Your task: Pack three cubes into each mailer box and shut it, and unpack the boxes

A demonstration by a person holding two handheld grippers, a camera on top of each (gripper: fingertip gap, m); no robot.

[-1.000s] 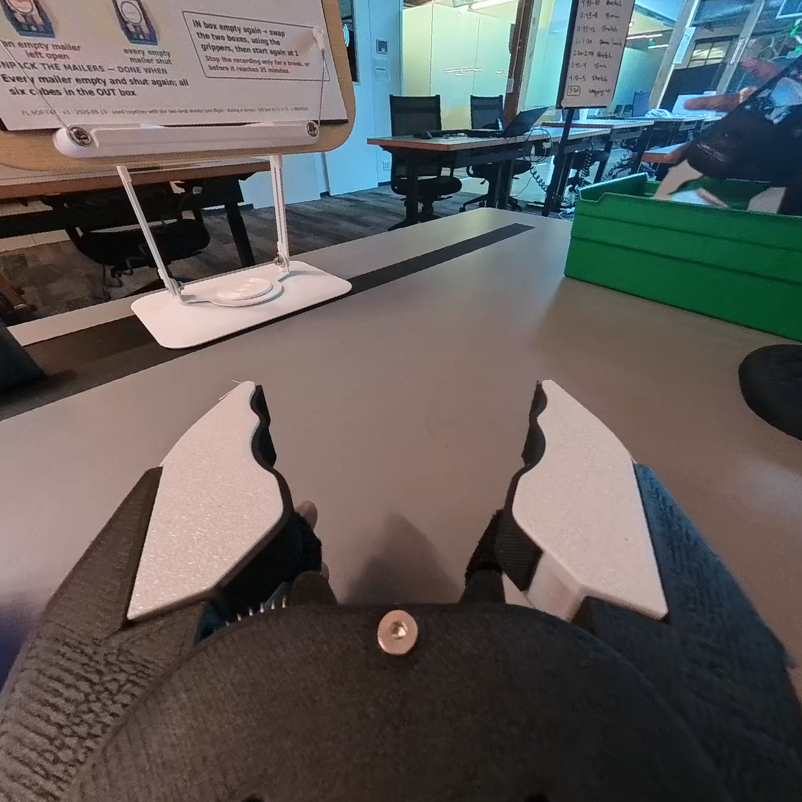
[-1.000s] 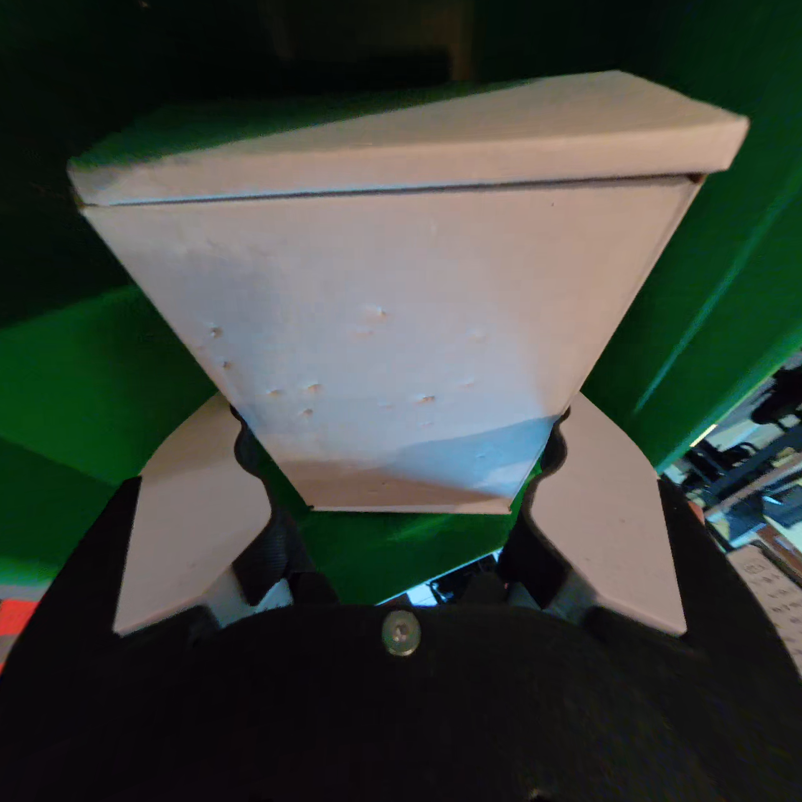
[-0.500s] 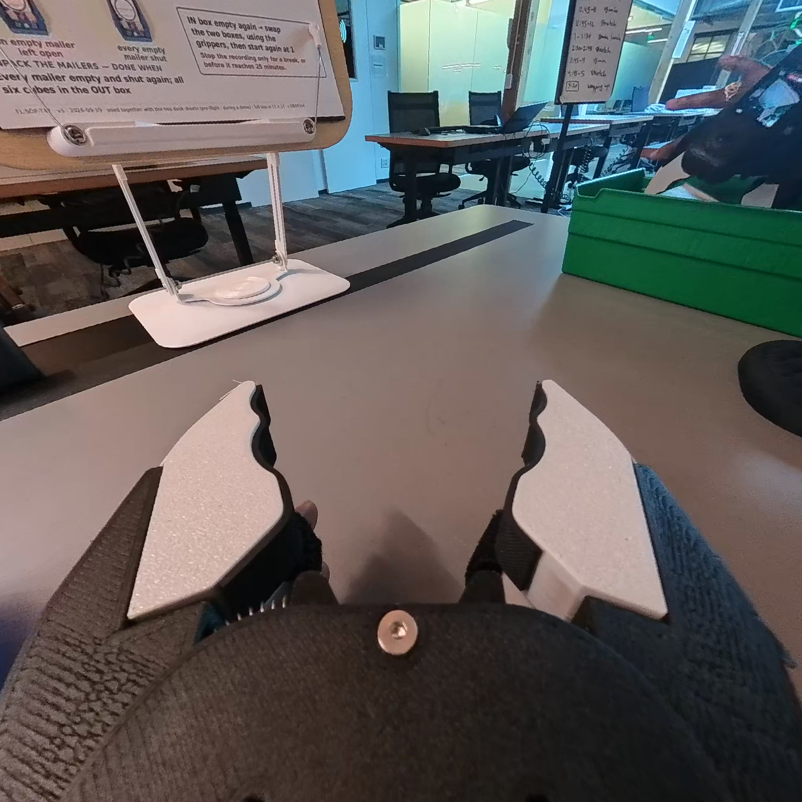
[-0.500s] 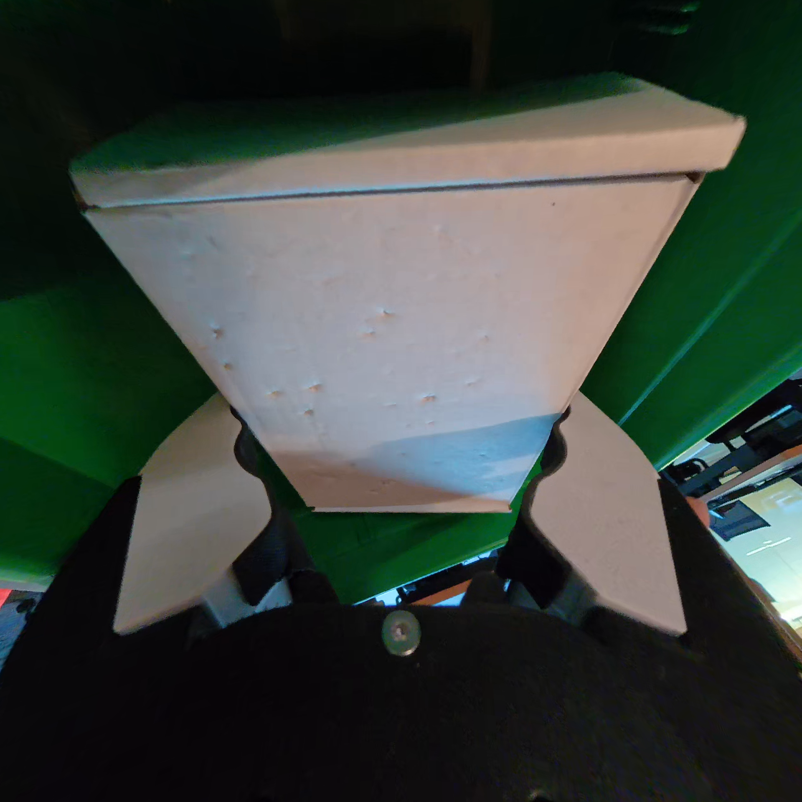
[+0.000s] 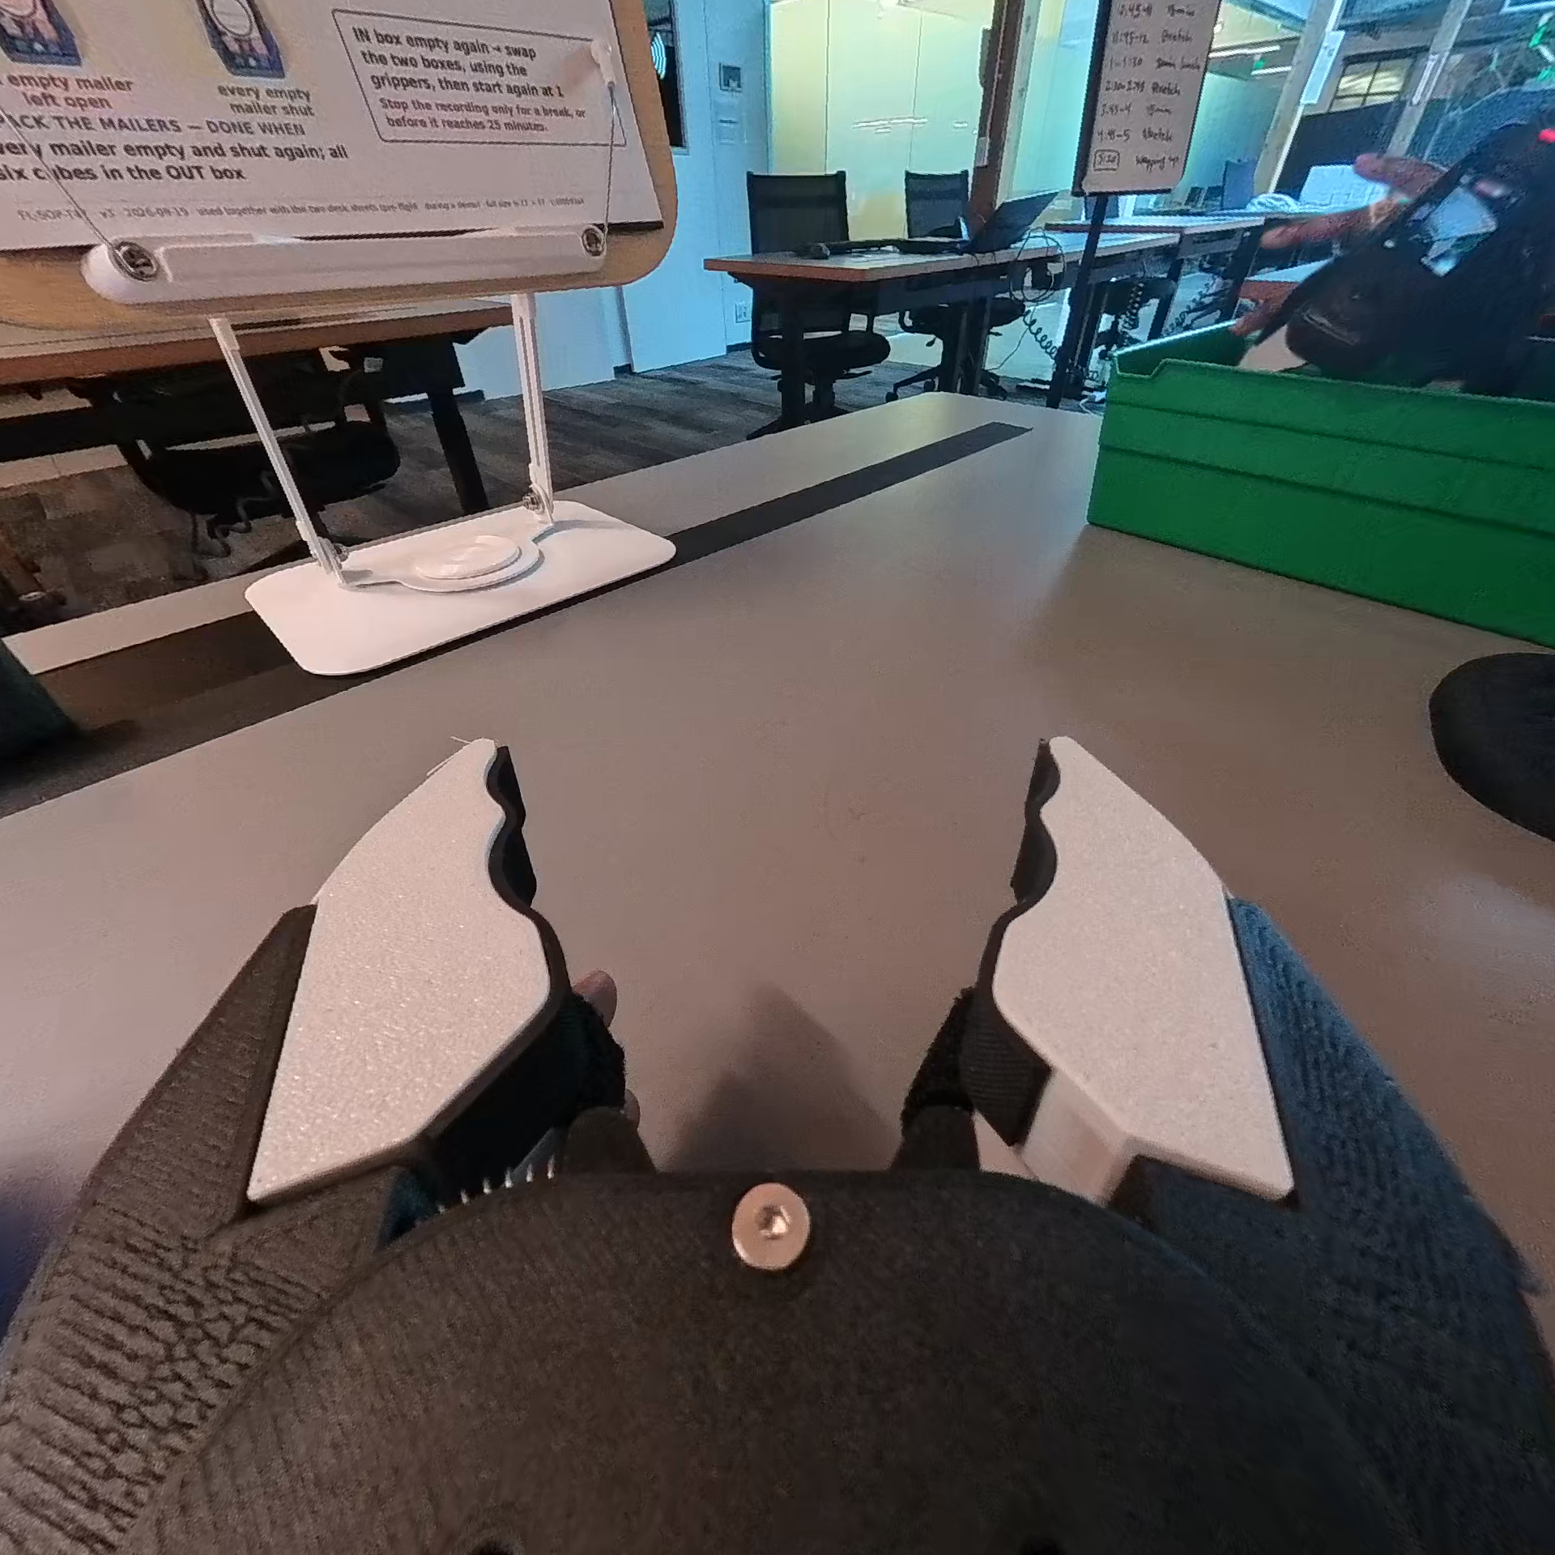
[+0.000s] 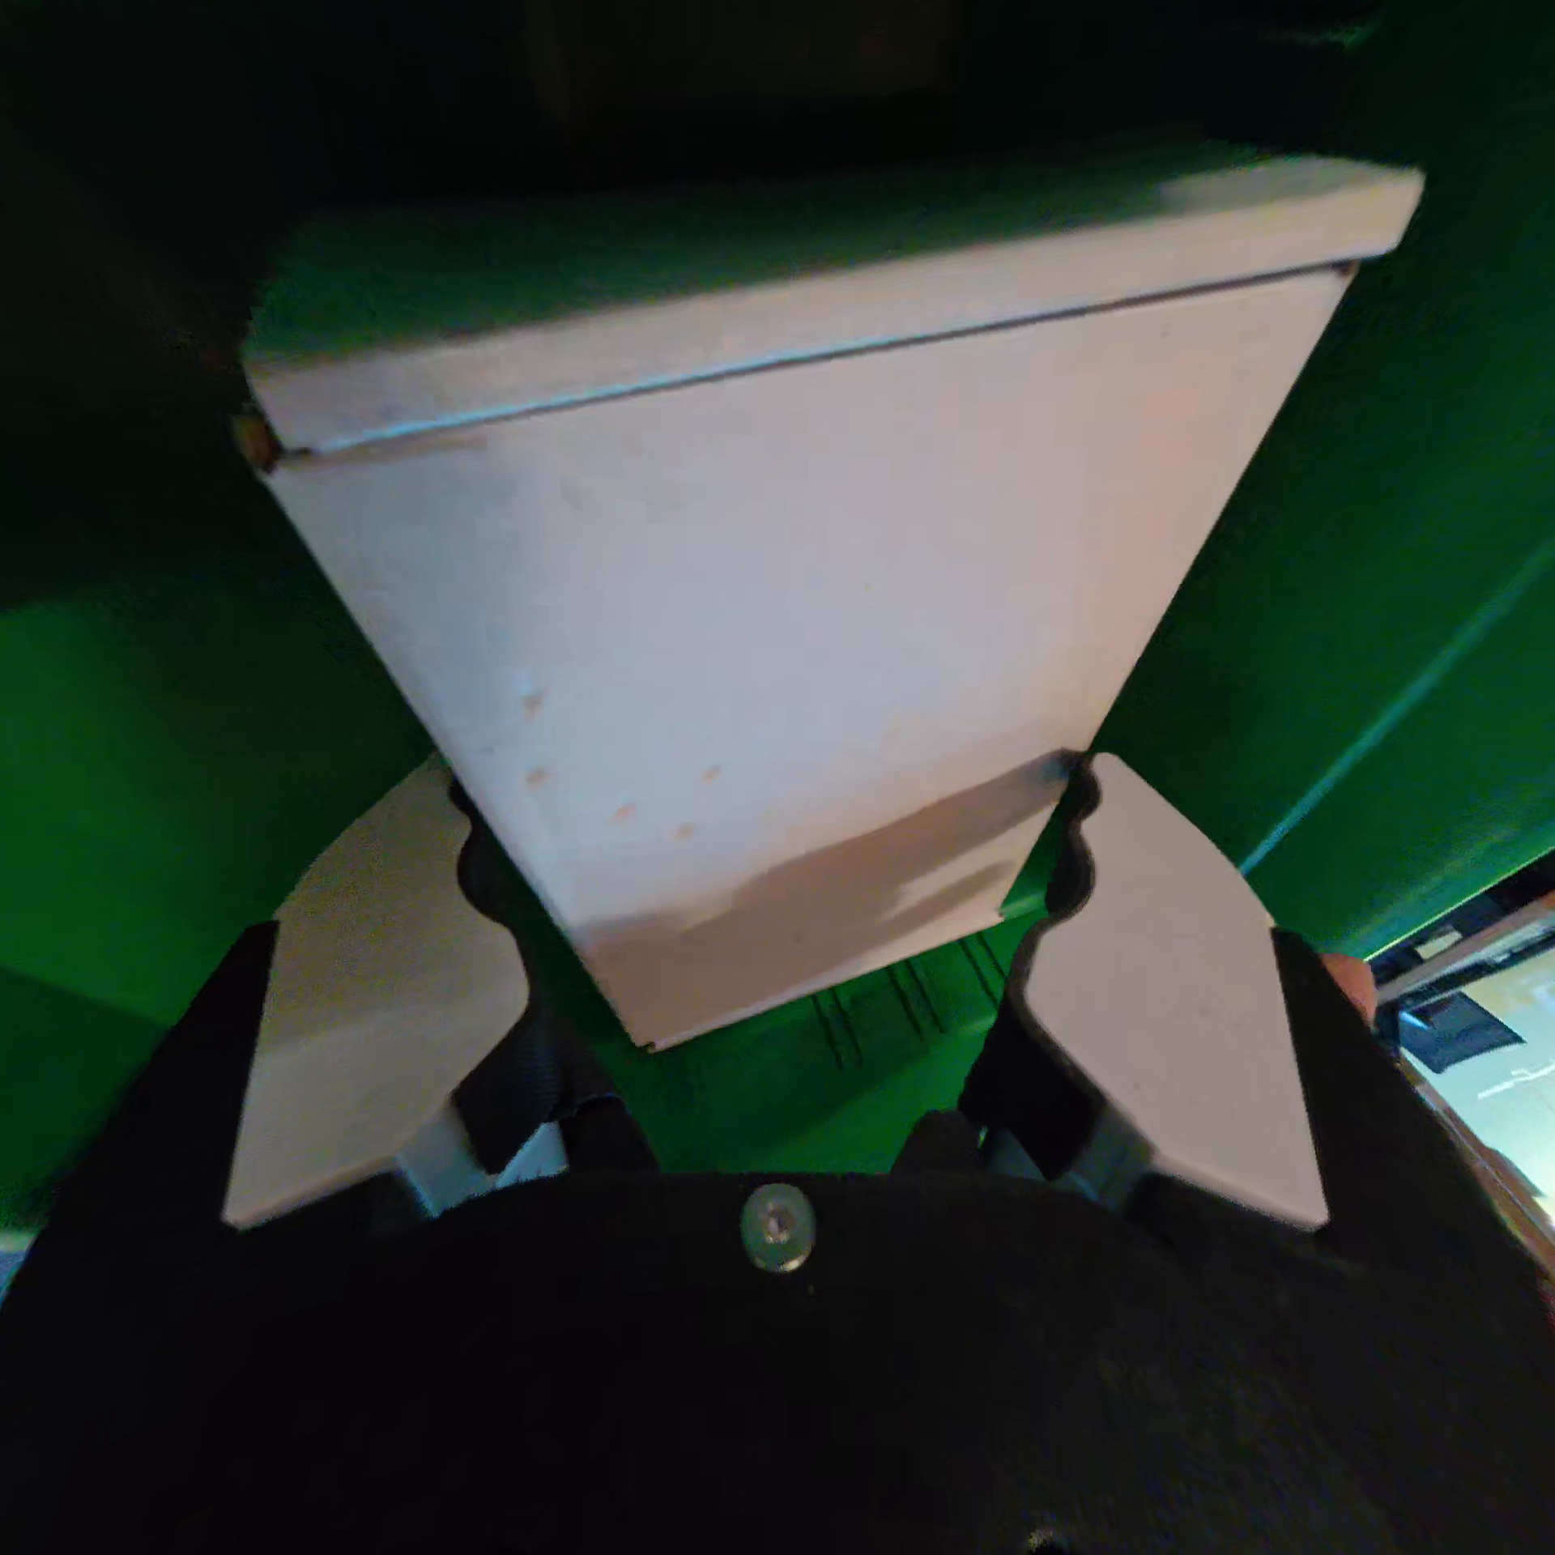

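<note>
My right gripper (image 6: 770, 774) is shut on a closed white mailer box (image 6: 782, 547), its fingers against the box's two sides near the near end. The box sits skewed between the jaws, inside the green bin (image 6: 126, 757). In the left wrist view the same green bin (image 5: 1313, 496) stands at the right of the grey table (image 5: 841, 673), and the right gripper's dark body (image 5: 1430, 278) reaches into it. My left gripper (image 5: 766, 757) is open and empty, low over the bare table. No cubes show in either view.
A white stand (image 5: 454, 589) with an instruction board stands at the far left of the table. A black round object (image 5: 1498, 740) lies at the right edge, in front of the bin. Desks and chairs stand beyond the table. Across from one pair of fingers to the other is roughly 50 cm.
The mailer box has turned and slid a little farther out between the right fingers, and the bin's ribbed floor now shows under it. The left gripper has barely moved.
</note>
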